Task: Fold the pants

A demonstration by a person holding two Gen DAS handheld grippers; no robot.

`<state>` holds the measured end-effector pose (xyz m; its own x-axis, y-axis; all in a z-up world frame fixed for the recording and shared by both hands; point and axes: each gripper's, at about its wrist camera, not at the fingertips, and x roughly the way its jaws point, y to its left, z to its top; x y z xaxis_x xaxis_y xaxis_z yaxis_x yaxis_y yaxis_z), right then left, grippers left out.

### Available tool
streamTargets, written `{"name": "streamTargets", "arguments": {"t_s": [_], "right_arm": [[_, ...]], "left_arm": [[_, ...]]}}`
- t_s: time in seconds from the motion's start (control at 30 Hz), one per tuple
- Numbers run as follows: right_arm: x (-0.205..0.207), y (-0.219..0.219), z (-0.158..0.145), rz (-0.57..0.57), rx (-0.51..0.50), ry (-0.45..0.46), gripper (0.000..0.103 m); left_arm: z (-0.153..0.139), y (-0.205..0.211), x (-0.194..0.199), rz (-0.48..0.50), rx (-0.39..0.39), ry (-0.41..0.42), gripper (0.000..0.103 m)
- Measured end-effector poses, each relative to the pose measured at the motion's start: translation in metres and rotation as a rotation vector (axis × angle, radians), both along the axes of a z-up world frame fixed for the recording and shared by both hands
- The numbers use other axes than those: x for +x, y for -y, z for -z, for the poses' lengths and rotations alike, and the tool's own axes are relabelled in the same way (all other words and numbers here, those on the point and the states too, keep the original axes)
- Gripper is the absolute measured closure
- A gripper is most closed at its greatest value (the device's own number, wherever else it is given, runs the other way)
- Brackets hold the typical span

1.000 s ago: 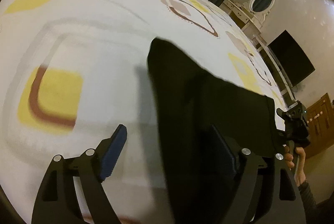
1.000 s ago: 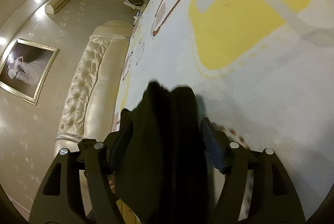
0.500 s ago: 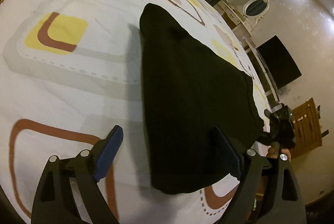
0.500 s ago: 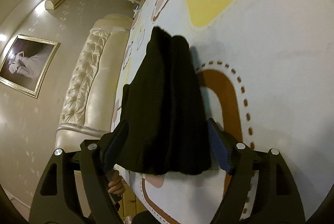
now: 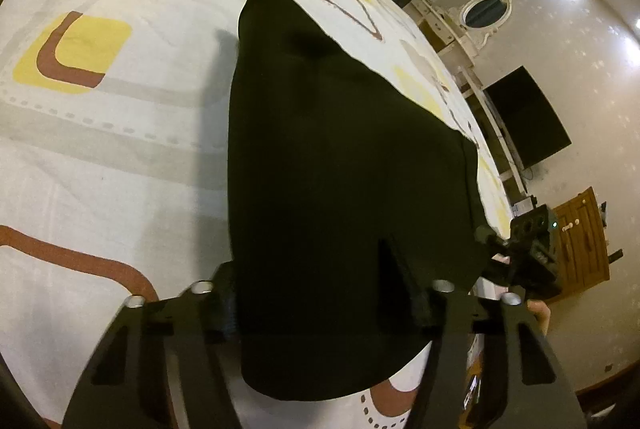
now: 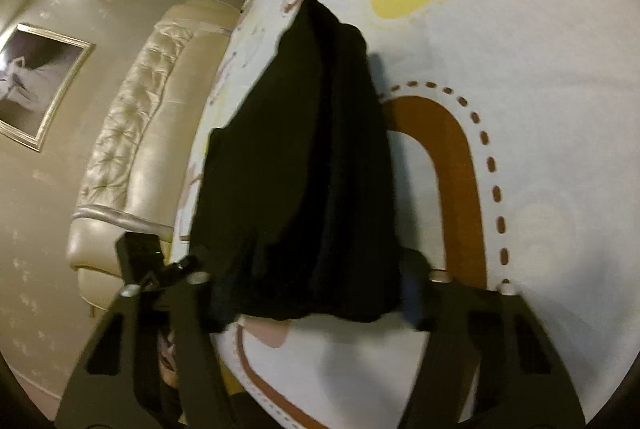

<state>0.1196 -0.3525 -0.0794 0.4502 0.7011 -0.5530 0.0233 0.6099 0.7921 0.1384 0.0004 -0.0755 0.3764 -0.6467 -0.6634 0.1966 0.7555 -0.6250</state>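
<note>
The folded black pants lie on the patterned bedsheet; they also show in the right wrist view. My left gripper is open, its fingers standing wide on either side of the near end of the pants, which hides the pads. My right gripper is open too, its fingers straddling the other end of the pants. The right gripper shows at the far right of the left wrist view.
A cream tufted headboard and a framed picture stand left of the bed. A dresser with an oval mirror, a black screen and a wooden door stand on the other side.
Both grippers have pulled back from the pants, so more of the bed shows. The pants now lie flat on the sheet between the open fingers.
</note>
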Motion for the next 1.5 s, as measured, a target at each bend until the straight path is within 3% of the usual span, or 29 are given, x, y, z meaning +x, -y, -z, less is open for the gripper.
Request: {"name": "streamTargets", "arguments": {"t_s": [0.23,0.63,1.27,1.5], "right_arm": [[-0.005,0.005,0.000,0.034,0.055,0.006,0.066],[-0.020,0.006,-0.005,0.041,0.077,0.007,0.069],[-0.064,-0.001,-0.006,0.018,0.093,-0.019,0.069],[-0.062,-0.001,0.004,0.026,0.101,-0.035,0.069]], "left_arm": [[-0.011,0.010,-0.003,-0.009,0.070,0.012,0.059],[-0.024,0.014,-0.015,-0.017,0.161,0.018,0.061],[-0.028,0.015,-0.026,0.002,0.176,-0.004,0.061],[-0.019,0.023,-0.022,0.004,0.167,0.012,0.060]]}}
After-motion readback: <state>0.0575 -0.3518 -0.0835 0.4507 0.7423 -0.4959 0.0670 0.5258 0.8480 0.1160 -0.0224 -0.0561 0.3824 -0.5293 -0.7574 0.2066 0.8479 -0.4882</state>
